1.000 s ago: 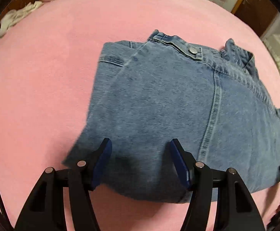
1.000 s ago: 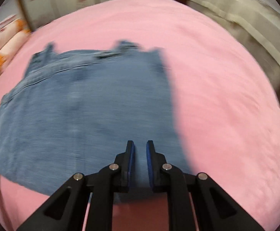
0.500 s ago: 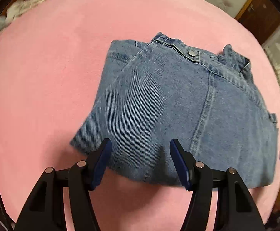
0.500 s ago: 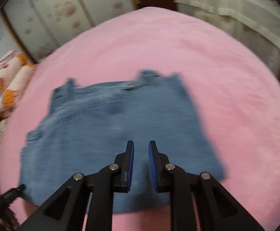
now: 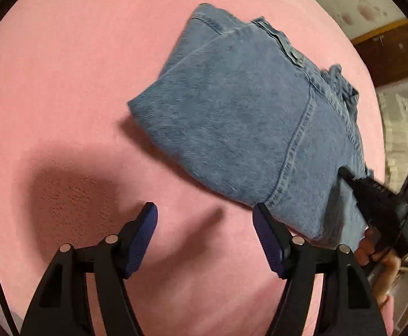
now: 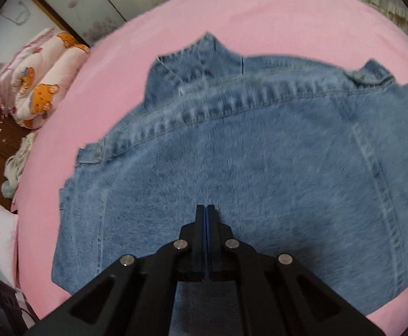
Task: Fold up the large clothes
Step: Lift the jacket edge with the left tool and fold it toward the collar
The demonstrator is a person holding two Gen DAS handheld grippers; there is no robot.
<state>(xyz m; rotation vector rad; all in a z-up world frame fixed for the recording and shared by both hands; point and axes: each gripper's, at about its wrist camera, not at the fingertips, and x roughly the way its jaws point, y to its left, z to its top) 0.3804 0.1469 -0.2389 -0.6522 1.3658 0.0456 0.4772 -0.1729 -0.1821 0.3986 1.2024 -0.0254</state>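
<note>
Lying folded on the pink bedspread (image 5: 77, 70), the denim garment (image 5: 246, 128) has the right gripper (image 6: 206, 208) above it, jaws just snapped together on nothing, while the left gripper (image 5: 204, 218), jaws just widening, hovers empty beside its edge.

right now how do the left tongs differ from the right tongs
The left tongs stand wide open, having just been opening; the right tongs are shut with nothing visible between the pads. The left tongs sit over bare pink bedcover, off the edge of the folded denim; the right tongs sit over it. Both are black with blue pads.
</note>
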